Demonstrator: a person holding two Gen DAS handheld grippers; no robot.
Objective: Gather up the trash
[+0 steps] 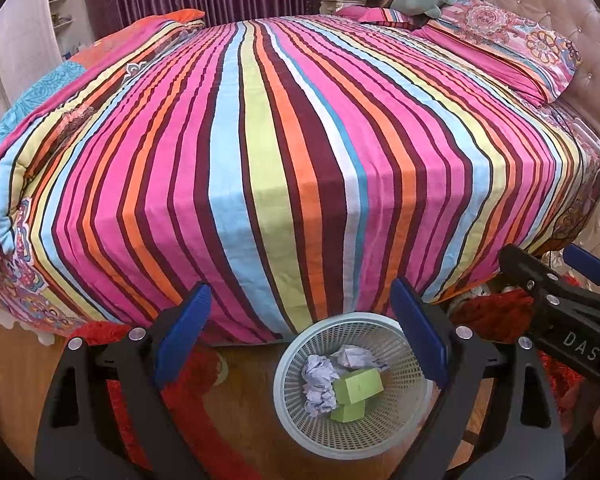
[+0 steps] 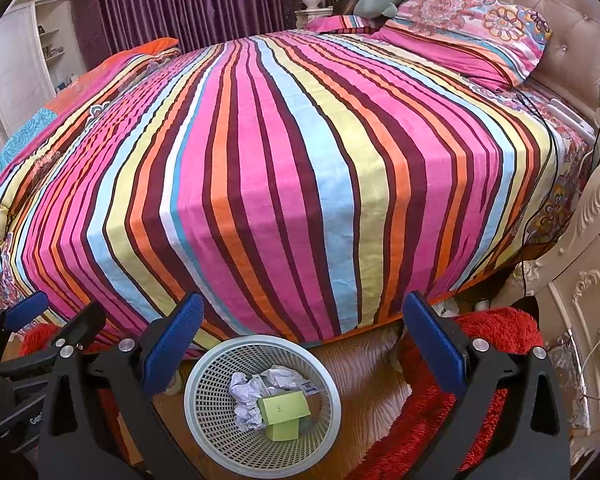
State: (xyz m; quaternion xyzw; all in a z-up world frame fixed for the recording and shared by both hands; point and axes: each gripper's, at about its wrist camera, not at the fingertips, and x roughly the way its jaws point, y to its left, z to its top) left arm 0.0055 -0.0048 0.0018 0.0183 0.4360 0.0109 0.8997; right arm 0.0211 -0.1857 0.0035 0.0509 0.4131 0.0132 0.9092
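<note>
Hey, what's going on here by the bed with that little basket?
A person is tidying up trash with a hand-held gripper in each hand. Both the left hand-held gripper and the right hand-held gripper hang open and empty above a pale mesh wastebasket on the floor at the foot of the striped bed. Crumpled paper and green boxes already lie inside the basket. No loose trash shows on the bedspread.

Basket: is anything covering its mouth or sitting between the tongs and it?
Nothing visible. The basket stands open-topped on the floor by the bed, holding crumpled paper and green boxes. Both tongs, left and right, are open and empty.
</note>
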